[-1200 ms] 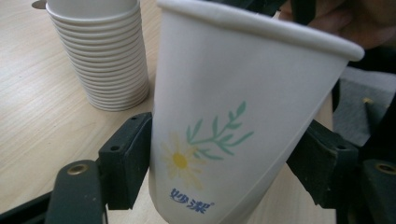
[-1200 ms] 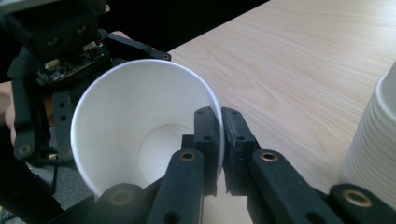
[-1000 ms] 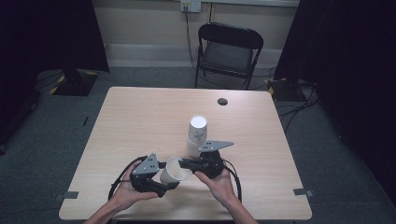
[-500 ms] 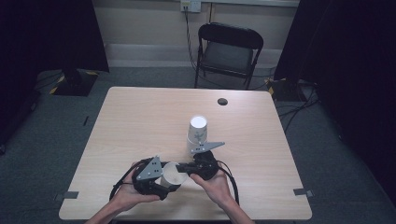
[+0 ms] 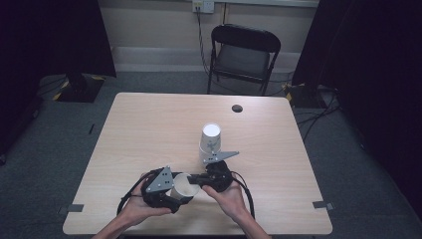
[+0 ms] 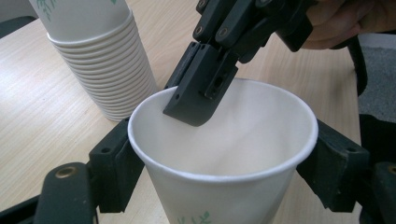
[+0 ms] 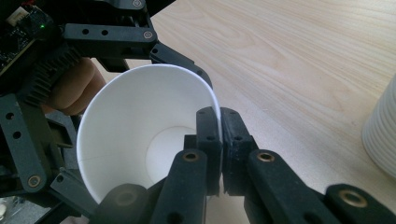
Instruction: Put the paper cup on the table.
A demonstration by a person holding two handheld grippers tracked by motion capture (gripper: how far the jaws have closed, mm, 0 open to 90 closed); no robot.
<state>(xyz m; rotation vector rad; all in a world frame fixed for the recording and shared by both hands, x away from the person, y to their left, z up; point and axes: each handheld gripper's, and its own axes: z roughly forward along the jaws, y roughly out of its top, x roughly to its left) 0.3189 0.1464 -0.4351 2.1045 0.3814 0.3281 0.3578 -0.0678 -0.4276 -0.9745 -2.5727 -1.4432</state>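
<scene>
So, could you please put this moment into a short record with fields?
held item: paper cup
right gripper: shut on the cup's rim, one jaw inside
left gripper: jaws at either side of the cup, just been opening; contact unclear
stack of cups: upside down, just beyond the grippers
table: light wood
chair: beyond the far edge

A single white paper cup with a small green leaf print sits empty between the left hand-held gripper's jaws. The right hand-held gripper pinches its rim. A stack of matching cups stands upside down just beyond the right hand-held gripper.
</scene>
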